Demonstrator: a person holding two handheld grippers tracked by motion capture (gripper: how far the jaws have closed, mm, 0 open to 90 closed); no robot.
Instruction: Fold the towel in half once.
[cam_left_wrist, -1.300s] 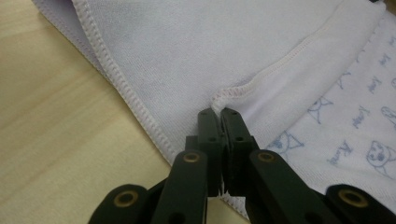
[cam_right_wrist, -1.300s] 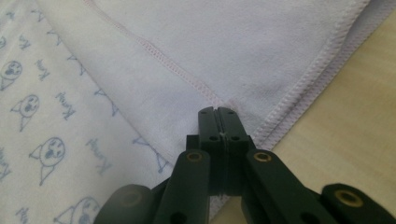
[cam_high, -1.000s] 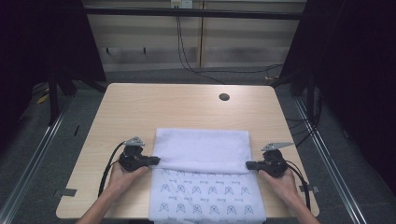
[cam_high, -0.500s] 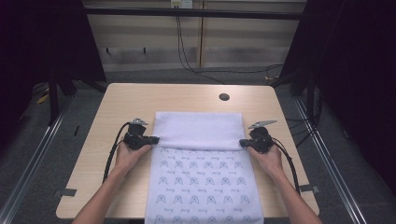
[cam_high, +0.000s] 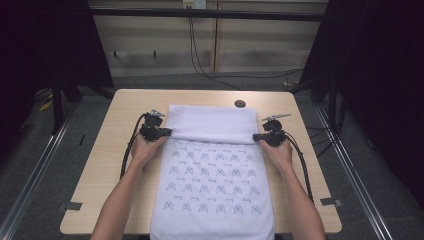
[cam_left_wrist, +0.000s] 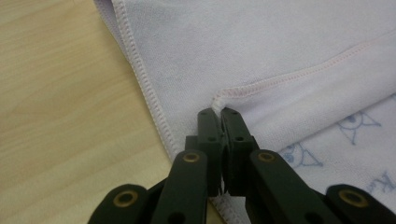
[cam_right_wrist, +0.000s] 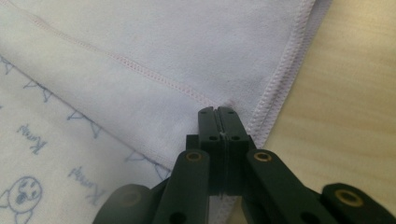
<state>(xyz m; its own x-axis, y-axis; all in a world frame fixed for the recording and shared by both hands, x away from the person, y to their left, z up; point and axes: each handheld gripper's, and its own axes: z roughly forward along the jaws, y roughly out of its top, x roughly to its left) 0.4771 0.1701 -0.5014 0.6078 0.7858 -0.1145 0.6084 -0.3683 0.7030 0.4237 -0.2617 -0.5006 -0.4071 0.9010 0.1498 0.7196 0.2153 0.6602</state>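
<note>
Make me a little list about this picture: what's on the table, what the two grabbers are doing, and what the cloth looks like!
surface: wooden table
main thing: white towel, near end hanging over the table's front edge
print: small blue cartoon drawings and words on the open part
fold: plain flap turned over the far part
left gripper: shut on the flap's left corner
right gripper: shut on the flap's right corner
other item: small dark round spot near the far edge
</note>
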